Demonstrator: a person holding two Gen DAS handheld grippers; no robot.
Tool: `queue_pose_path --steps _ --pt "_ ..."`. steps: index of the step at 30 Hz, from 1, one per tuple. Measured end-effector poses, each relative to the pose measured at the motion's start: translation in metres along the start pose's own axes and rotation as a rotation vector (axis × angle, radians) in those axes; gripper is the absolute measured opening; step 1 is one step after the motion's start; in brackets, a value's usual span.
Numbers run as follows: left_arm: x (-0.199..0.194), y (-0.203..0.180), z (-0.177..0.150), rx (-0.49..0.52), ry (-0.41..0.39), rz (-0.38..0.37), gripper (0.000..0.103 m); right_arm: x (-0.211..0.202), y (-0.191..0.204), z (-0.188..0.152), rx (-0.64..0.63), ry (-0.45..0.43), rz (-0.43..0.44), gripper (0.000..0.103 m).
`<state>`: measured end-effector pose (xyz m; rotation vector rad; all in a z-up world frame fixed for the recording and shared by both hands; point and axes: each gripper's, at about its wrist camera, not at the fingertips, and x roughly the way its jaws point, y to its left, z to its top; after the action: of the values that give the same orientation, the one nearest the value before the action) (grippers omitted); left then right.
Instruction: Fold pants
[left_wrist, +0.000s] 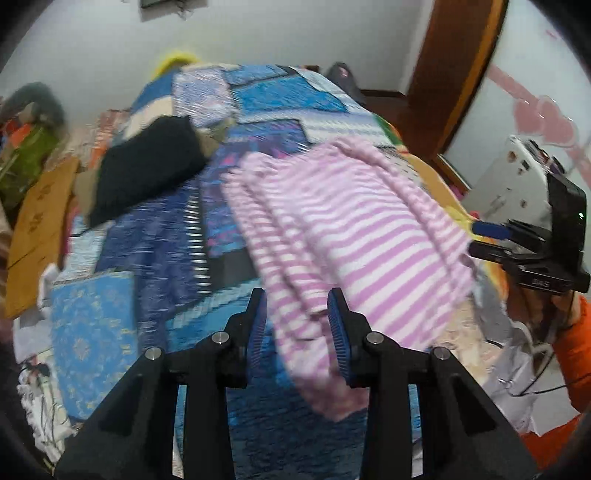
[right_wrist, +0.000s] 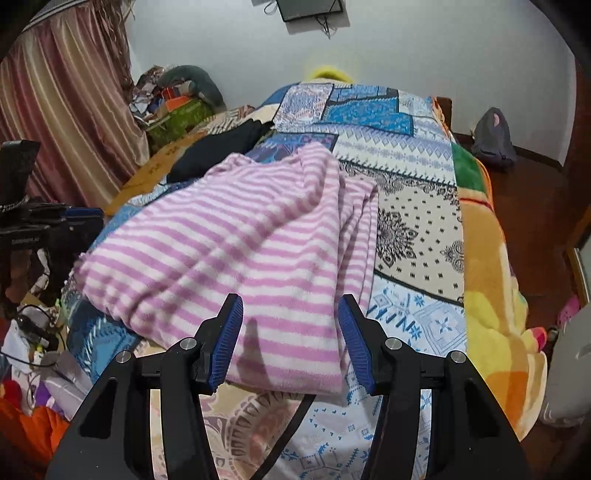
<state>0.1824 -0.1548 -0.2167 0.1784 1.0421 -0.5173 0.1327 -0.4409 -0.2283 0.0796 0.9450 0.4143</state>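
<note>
Pink-and-white striped pants (left_wrist: 351, 229) (right_wrist: 236, 251) lie bunched in folds on a patchwork bedspread (left_wrist: 258, 107) (right_wrist: 406, 155). In the left wrist view my left gripper (left_wrist: 297, 310) hovers over their near left edge. Its blue pads stand apart with striped cloth showing between them, and neither pad visibly presses on it. In the right wrist view my right gripper (right_wrist: 290, 314) is open just above the pants' near edge and its finger casts a shadow on the cloth. The picture is blurred.
A black garment (left_wrist: 147, 166) (right_wrist: 207, 155) lies on the bed behind the pants. Clutter and a brown cardboard sheet (left_wrist: 40, 229) sit at the bed's left side, and a curtain (right_wrist: 62, 103) hangs there. A wooden floor (right_wrist: 535, 199) and a grey bag (right_wrist: 493, 136) are at the right.
</note>
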Motion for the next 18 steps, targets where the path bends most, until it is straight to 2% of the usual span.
queue_pose_path --steps 4,6,7,8,9,11,13,18 --pt "0.032 -0.012 -0.003 -0.023 0.1 -0.09 0.035 0.01 0.0 0.0 -0.004 0.032 0.015 0.05" --pt "0.037 -0.015 -0.006 -0.032 0.101 -0.096 0.034 0.019 0.001 -0.004 -0.002 0.068 0.025 0.05" --pt "0.038 -0.015 -0.008 -0.04 0.093 -0.107 0.03 0.023 0.001 -0.007 0.001 0.082 0.033 0.047" --pt "0.037 -0.016 -0.009 -0.04 0.092 -0.122 0.02 0.025 0.0 -0.009 0.004 0.084 0.039 0.046" --pt "0.037 -0.017 -0.008 -0.04 0.09 -0.127 0.017 0.026 0.0 -0.01 0.007 0.084 0.047 0.043" --pt "0.035 -0.02 -0.009 -0.029 0.078 -0.109 0.009 0.024 -0.001 -0.009 0.01 0.072 0.062 0.031" --pt "0.03 -0.024 -0.013 0.005 0.064 -0.069 0.008 0.02 0.002 -0.008 -0.005 0.054 0.054 0.02" --pt "0.018 -0.015 -0.013 0.022 0.014 0.06 0.006 0.01 0.009 -0.007 -0.053 0.008 0.026 0.01"
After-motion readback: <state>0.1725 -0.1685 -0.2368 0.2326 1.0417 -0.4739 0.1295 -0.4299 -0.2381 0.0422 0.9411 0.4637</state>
